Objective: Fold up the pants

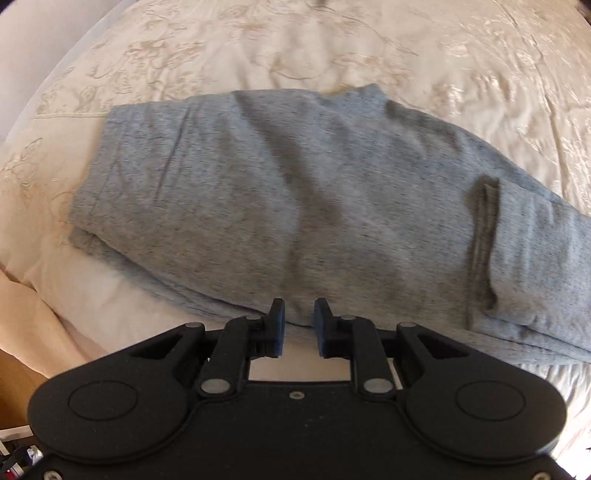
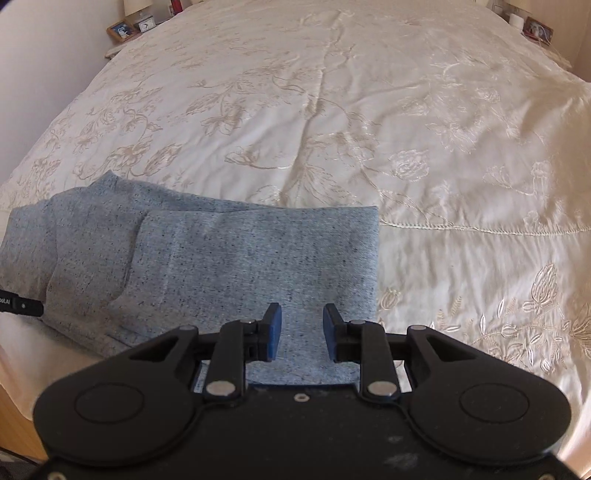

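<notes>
In your left wrist view, the left gripper [image 1: 298, 314] points down at the near edge of the bed [image 1: 332, 48]. Its blue pads [image 1: 277, 325] stand a little apart with nothing pinched between them; the gap sits just over the near hem of the pants [image 1: 295, 192], but the pads do not press on the cloth. The pants lie folded into a flat grey bundle across the cream, flower-stitched cover, running from the left side of the view to the right edge. A dark pocket slit [image 1: 484, 229] shows toward the right end. The picture is slightly blurred.

In your right wrist view, the right gripper [image 2: 302, 321] hangs over the right end of the pants [image 2: 221, 258], its pads [image 2: 274, 328] spread apart and empty, with grey cloth showing behind the gap. The bundle lies by the bed's near edge, toward the near left corner, its right edge straight and square. A black part of the other tool [image 2: 22, 304] pokes in at the left edge. Framed photos [image 2: 122, 29] and a small clock [image 2: 147, 24] stand beyond the far left corner of the bed [image 2: 406, 129].
</notes>
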A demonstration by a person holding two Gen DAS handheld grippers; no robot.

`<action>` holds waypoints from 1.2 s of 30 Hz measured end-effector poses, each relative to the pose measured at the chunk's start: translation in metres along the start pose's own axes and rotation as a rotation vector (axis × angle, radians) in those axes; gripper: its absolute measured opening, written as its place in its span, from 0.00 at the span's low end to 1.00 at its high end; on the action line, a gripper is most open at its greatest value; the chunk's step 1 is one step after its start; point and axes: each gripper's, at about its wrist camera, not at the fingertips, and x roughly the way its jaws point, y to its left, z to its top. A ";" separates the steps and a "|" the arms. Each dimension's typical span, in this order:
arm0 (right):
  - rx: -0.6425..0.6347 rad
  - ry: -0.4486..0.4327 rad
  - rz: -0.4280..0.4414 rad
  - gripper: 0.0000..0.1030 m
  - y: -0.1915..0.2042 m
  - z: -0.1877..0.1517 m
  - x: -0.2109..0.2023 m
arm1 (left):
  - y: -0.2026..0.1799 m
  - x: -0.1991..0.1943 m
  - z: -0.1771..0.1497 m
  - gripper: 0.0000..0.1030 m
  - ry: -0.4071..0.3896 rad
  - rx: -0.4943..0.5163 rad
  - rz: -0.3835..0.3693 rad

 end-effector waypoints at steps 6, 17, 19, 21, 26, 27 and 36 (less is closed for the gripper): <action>0.037 -0.018 0.023 0.27 0.045 0.000 -0.003 | 0.079 0.003 0.026 0.27 -0.049 -0.026 0.005; 0.138 -0.006 -0.009 0.27 0.164 0.008 -0.004 | 0.191 0.032 0.090 0.43 -0.065 -0.061 -0.102; 0.152 -0.003 -0.017 0.27 0.180 0.009 -0.004 | 0.198 0.054 0.090 0.50 0.013 -0.050 -0.148; 0.158 -0.002 -0.029 0.27 0.194 0.009 -0.007 | 0.202 0.079 0.084 0.59 0.077 -0.031 -0.182; 0.160 0.004 -0.071 0.27 0.216 0.005 -0.016 | 0.222 0.098 0.071 0.88 0.076 -0.097 -0.224; 0.165 0.007 -0.076 0.27 0.218 0.003 -0.018 | 0.224 0.099 0.070 0.88 0.073 -0.105 -0.242; 0.215 0.045 -0.072 0.27 0.235 -0.008 -0.021 | 0.214 0.116 0.065 0.99 0.052 -0.085 -0.288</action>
